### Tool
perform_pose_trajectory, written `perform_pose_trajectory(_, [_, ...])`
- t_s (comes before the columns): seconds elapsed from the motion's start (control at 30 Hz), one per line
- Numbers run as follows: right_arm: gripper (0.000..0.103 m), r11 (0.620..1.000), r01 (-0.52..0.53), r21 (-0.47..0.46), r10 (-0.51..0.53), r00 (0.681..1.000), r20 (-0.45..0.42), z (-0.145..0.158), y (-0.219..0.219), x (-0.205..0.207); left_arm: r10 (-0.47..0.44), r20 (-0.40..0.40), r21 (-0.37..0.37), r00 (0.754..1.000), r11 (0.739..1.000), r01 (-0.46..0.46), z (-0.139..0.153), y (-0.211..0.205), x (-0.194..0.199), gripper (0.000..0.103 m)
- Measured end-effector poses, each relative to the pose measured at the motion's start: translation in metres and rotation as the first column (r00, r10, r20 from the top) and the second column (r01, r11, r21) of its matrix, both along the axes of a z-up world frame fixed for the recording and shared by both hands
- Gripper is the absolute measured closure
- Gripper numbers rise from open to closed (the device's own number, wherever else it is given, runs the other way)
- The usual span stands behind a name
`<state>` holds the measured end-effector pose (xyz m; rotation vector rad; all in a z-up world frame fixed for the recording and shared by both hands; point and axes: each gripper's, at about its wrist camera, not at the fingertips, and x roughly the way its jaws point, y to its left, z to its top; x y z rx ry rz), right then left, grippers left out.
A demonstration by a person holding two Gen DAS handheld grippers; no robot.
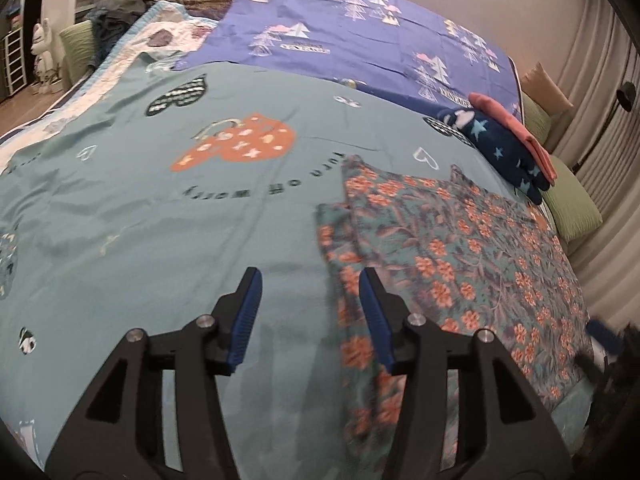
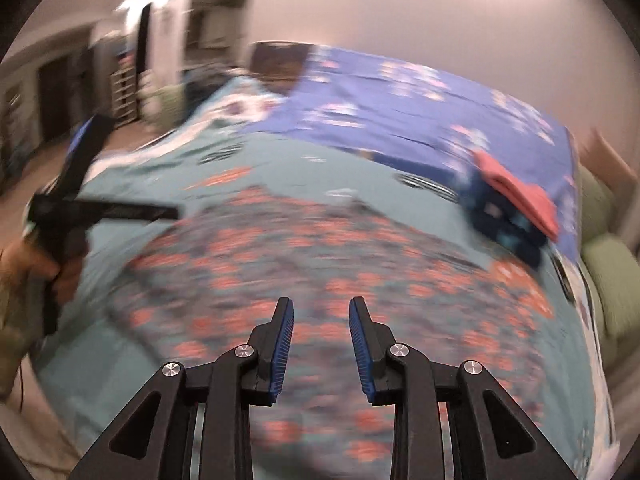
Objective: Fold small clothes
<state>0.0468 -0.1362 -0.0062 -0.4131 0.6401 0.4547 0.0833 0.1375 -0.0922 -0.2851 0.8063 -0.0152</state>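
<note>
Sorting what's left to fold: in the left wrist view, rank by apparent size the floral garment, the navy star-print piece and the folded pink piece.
1. floral garment, nearest the camera, which inflates it
2. navy star-print piece
3. folded pink piece, partly hidden, so unsure

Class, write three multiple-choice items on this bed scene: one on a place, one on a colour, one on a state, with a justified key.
1. Where does the floral garment lie?
A. spread on the teal bedspread
B. on the floor
C. on a chair

2. What colour is the folded piece on top of the navy star-print one?
A. white
B. pink
C. yellow

3. How is the left gripper?
A. shut on cloth
B. out of view
C. open

Key: A, it lies flat on the bedspread; B, pink fabric tops the stack; C, its fingers stand apart, holding nothing.
</note>
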Motion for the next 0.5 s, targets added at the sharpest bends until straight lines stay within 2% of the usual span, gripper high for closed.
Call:
perform_pose_trajectory(0.1, [0.067, 0.992, -0.107, -0.065, 0.108, 0.994, 0.019, -0.015, 0.041, -0.02, 0.023, 0.008, -0.002, 1.0, 1.0, -0.023, 0.0, 0.014, -0.011, 0.049])
perform_pose_trajectory(0.3, [0.054, 0.974, -0.212, -0.081, 0.211, 0.977, -0.02, -0.039, 0.1, -0.036, 0.054, -0.007, -0.02, 0.999, 0.998, -0.054, -0.012, 0.035, -0.022, 0.048])
perform_pose_trajectory(0.4, [0.049, 0.965, -0.216, -0.146, 0.22, 0.975, 0.012, -0.051, 0.124, -0.042, 0.068, -0.02, -0.053, 0.998, 0.996, -0.069, -0.021, 0.048, -0.025, 0.048])
perform_pose_trajectory(0.5, [0.048, 0.954, -0.173, -0.243, 0.191, 0.98, 0.055, -0.067, 0.142, -0.041, 0.071, -0.021, -0.082, 0.997, 0.994, -0.073, -0.026, 0.056, -0.03, 0.048])
